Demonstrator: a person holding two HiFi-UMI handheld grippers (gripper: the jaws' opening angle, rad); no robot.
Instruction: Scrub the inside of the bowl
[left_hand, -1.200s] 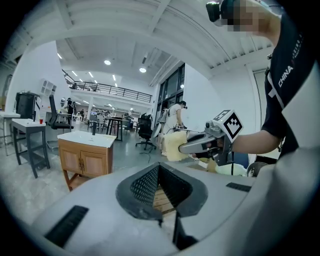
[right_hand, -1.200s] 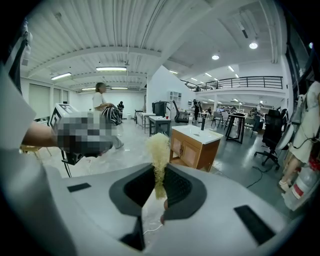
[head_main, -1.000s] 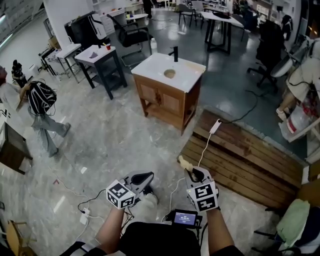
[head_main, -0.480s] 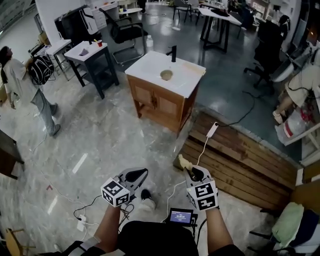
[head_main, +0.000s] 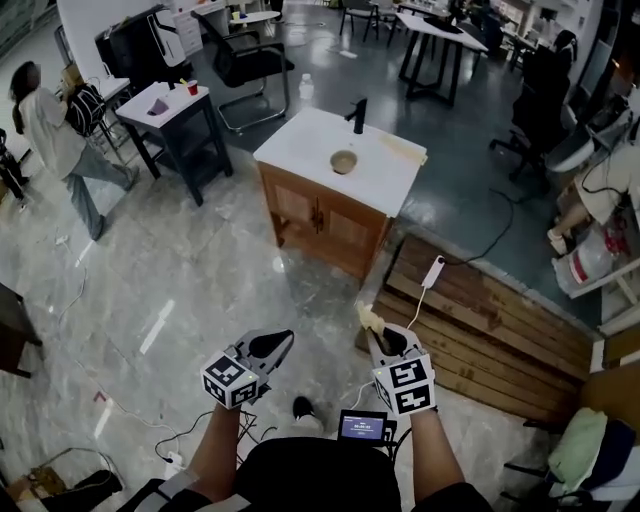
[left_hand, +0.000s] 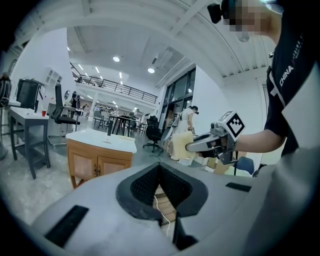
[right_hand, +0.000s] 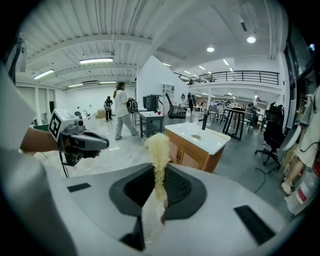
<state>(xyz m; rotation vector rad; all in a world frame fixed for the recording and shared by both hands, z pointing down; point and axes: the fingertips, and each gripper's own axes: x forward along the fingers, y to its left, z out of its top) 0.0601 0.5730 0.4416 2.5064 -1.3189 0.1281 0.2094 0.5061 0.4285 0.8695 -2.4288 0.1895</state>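
A small tan bowl (head_main: 344, 161) sits on the white top of a wooden vanity cabinet (head_main: 325, 215), beside a black faucet (head_main: 358, 114), several steps ahead of me. The bowl (right_hand: 196, 136) also shows small in the right gripper view. My right gripper (head_main: 379, 334) is shut on a pale yellow fibrous scrubber (head_main: 368, 317), which sticks out past the jaws (right_hand: 159, 150). My left gripper (head_main: 284, 338) is held level beside it, shut and empty (left_hand: 159, 169). Both grippers hang over the floor, far short of the cabinet (left_hand: 100, 152).
A slatted wooden platform (head_main: 480, 320) lies on the floor to the right, with a white power strip (head_main: 433, 272) and cord on it. A dark side table (head_main: 170, 115) and an office chair (head_main: 245, 60) stand to the left. A person (head_main: 55, 130) walks at far left. Cables trail by my feet.
I have walked forward over the marble floor with both grippers carried in front in the same pose. The person at left has walked away toward the upper left. Both jaws stay shut.
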